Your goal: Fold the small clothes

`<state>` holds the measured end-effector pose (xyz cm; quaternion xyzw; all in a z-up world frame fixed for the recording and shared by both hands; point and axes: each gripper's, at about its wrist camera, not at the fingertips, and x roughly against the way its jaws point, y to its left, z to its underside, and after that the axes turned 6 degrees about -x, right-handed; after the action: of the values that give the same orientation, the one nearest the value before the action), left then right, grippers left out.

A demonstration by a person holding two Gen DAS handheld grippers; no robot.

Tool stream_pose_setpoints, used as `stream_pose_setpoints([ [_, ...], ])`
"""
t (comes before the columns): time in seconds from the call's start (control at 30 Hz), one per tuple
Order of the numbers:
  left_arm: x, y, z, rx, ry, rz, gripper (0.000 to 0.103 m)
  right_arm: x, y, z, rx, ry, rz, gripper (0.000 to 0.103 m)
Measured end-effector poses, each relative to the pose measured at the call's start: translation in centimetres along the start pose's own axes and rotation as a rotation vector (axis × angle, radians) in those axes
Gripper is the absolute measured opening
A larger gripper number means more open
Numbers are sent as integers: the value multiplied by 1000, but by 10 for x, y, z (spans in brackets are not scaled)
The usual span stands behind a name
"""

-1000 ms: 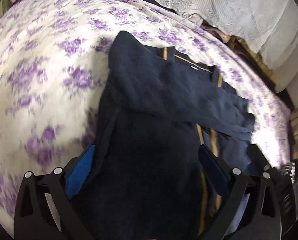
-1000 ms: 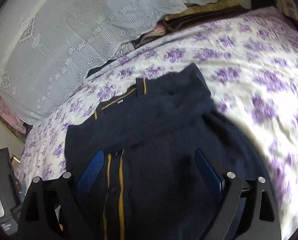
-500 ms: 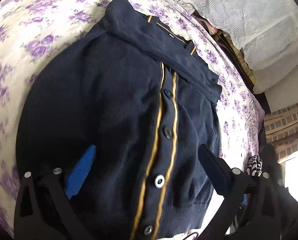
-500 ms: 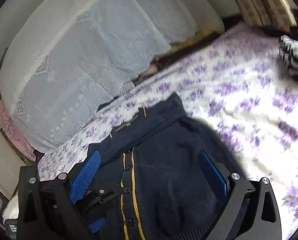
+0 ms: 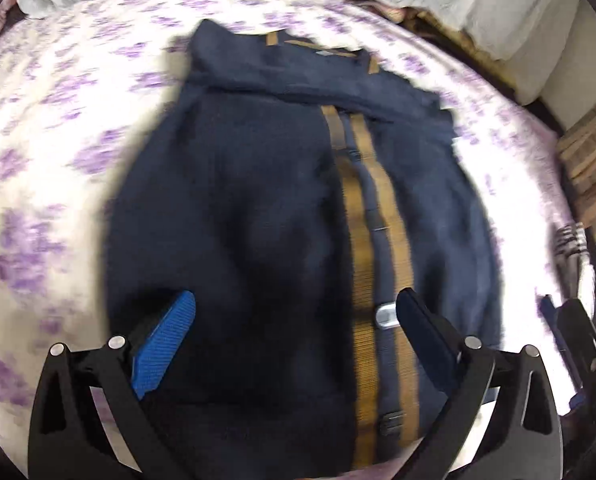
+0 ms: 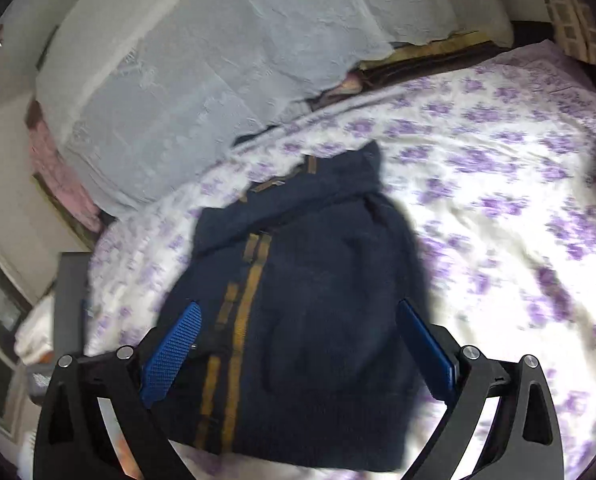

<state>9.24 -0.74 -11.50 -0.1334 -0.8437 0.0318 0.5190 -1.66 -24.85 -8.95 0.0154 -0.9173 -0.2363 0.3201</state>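
A small navy cardigan (image 5: 258,208) with two mustard stripes down its button front lies flat on the purple-flowered bedsheet (image 5: 58,152), both sleeves folded across the chest below the collar. My left gripper (image 5: 294,308) hovers open over its lower part, nothing between the blue pads. In the right wrist view the same cardigan (image 6: 317,300) lies under my right gripper (image 6: 298,316), which is open wide above the hem area and holds nothing. The other gripper shows as a dark shape at the left wrist view's right edge (image 5: 573,344).
White lace-covered pillows (image 6: 218,64) are stacked along the head of the bed. A striped black-and-white garment (image 5: 569,240) lies at the bed's right edge. A grey box (image 6: 72,296) stands beside the bed on the left. Bare flowered sheet (image 6: 517,220) spreads to the right of the cardigan.
Both grippers have drawn back from the folded sleeves toward the hem, so the whole cardigan now shows. Both stay open and empty.
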Motion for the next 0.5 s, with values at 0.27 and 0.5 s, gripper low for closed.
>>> stream_pose_setpoints([
  [0.27,16,68,24,25,-23,-188,98,-6,4,33,231,44,143,99],
  [0.5,10,58,38,-82,-45,-265,98,-4,-8,21,56,-45,204,99],
])
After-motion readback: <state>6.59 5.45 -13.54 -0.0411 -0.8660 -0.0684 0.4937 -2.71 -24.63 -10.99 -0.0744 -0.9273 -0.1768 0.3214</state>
